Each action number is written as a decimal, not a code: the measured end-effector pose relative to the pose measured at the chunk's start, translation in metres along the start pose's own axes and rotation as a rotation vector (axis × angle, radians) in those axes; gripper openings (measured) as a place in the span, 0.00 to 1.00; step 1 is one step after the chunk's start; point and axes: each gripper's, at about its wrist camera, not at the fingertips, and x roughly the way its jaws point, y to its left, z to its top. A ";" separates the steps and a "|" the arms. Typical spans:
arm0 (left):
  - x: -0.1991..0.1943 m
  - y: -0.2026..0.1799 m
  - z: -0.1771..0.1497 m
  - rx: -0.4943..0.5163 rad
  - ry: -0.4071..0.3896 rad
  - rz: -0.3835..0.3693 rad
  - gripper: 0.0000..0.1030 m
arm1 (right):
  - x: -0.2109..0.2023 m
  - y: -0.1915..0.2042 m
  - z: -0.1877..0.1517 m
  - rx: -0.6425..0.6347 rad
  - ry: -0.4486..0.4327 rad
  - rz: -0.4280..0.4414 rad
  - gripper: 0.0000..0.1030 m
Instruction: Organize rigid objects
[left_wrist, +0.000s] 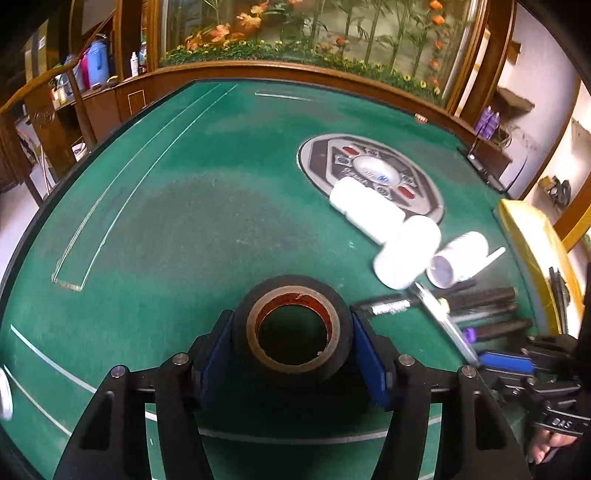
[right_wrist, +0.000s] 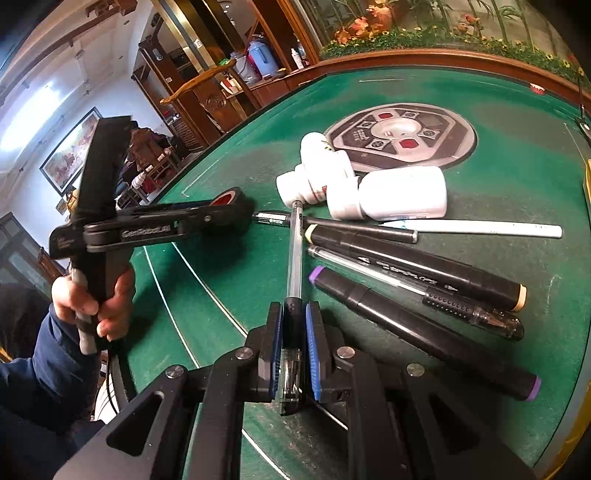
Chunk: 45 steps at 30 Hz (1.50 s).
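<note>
two grippers, two loads: left gripper (left_wrist: 291, 341) brackets the black tape roll (left_wrist: 291, 328) on the green table (left_wrist: 166, 221), pads at its sides, seemingly gripping. right gripper (right_wrist: 294, 347) pinches a clear pen (right_wrist: 294, 258), lifted clear for sorting. only the right view shows bottle labels and the gripping hand (right_wrist: 94, 295).

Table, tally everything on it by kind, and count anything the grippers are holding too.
White bottles: 3
Pens and markers, including the clear pen in the right gripper: 6
Black tape roll: 1
Total: 10
</note>
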 end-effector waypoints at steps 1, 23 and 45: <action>-0.001 -0.002 -0.003 -0.003 -0.004 -0.007 0.64 | 0.000 0.001 0.000 -0.006 0.000 0.002 0.12; 0.000 -0.015 -0.010 0.020 -0.003 -0.037 0.64 | 0.017 0.053 -0.003 -0.205 0.066 -0.306 0.12; 0.000 -0.031 -0.013 0.096 0.013 -0.145 0.64 | 0.017 0.059 -0.009 -0.200 0.068 -0.361 0.12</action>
